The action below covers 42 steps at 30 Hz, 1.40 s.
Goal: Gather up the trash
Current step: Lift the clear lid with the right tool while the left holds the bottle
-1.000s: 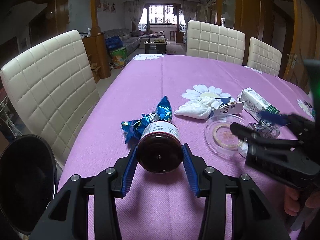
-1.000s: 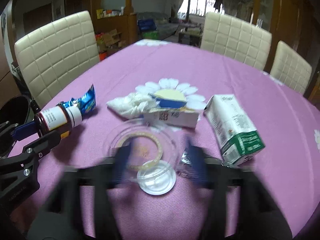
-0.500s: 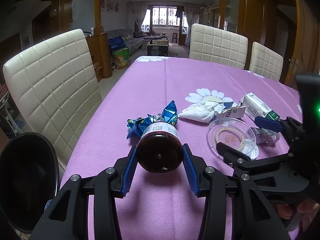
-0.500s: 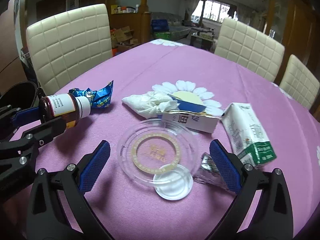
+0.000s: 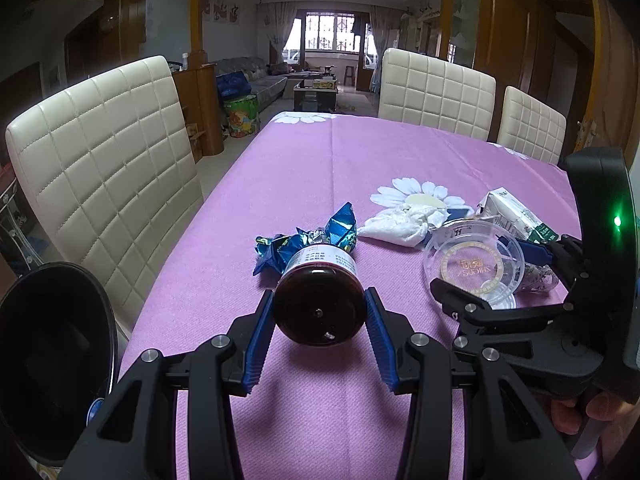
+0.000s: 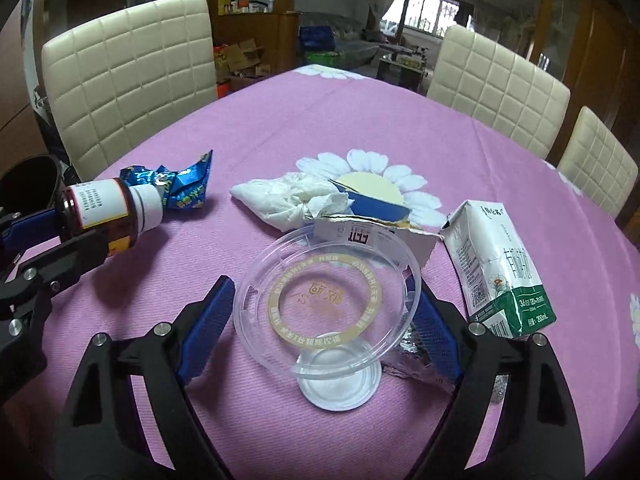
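My left gripper (image 5: 319,330) is shut on a brown medicine bottle (image 5: 319,302) with a white label and cap, held just above the purple tablecloth; the bottle also shows in the right wrist view (image 6: 106,210). My right gripper (image 6: 322,322) is shut on a clear plastic lid (image 6: 326,300) with a gold ring print, tilted up off the cloth; the lid also shows in the left wrist view (image 5: 474,266). A small clear round cap (image 6: 340,384) lies under it. A blue foil wrapper (image 6: 176,184), a crumpled white tissue (image 6: 286,198), a torn blue-and-white box (image 6: 372,236), a milk carton (image 6: 500,272) and a silver foil scrap (image 6: 412,362) lie on the table.
A black bin (image 5: 52,360) stands off the table's left edge, below a cream padded chair (image 5: 104,168). Two more cream chairs (image 5: 436,94) stand at the far side. The purple tablecloth (image 5: 340,160) stretches back.
My right gripper has closed around the clear lid and tipped it up off the cloth. My left gripper has kept hold of the bottle and drawn slightly back.
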### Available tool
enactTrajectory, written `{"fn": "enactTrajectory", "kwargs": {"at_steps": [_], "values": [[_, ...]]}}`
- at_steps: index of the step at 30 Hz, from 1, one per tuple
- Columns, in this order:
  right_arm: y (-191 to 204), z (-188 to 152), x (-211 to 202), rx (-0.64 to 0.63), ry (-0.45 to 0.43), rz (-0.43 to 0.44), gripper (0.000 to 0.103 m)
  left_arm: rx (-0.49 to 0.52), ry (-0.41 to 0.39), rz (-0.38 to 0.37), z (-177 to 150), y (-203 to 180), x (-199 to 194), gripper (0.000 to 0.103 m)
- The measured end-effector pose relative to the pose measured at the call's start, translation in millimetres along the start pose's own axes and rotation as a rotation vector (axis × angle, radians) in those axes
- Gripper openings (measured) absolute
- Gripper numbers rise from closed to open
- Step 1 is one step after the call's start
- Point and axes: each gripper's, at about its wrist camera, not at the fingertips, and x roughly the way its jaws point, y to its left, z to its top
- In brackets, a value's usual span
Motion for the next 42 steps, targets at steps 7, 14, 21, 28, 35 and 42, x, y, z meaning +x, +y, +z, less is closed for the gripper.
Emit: {"fn": "enactTrajectory", "kwargs": {"at_steps": [7,14,21,28,35,42], "values": [[9.8,-5.0,-17.1,-0.027,-0.037,0.008,0.085,0.004,-0.013,-0.004,-8.4,0.4,-10.7,0.043],[22.6,-9.8,-38.5,-0.05,-0.078,0.061,0.085,0.009,-0.037,0.0,-19.6,10.1,-33.1,0.043],[28.7,-13.2,-55.7,-0.029,-0.098,0.168,0.085,0.03,-0.072,0.003,-25.1,18.1,-57.9,0.043],[14.6,-23.3,-71.3,0.051,-0.106,0.321,0.085,0.026,-0.081,0.0,-29.7,24.3,-68.6,0.043],[14.8,-23.2,-65.7,0.058,-0.098,0.313,0.085,0.025,-0.085,0.012,-34.4,30.6,-71.7,0.043],[34.5,-18.3,-66.9,0.003,-0.105,0.301,0.085,0.011,-0.103,0.04,-38.3,45.8,-81.8,0.043]]}}
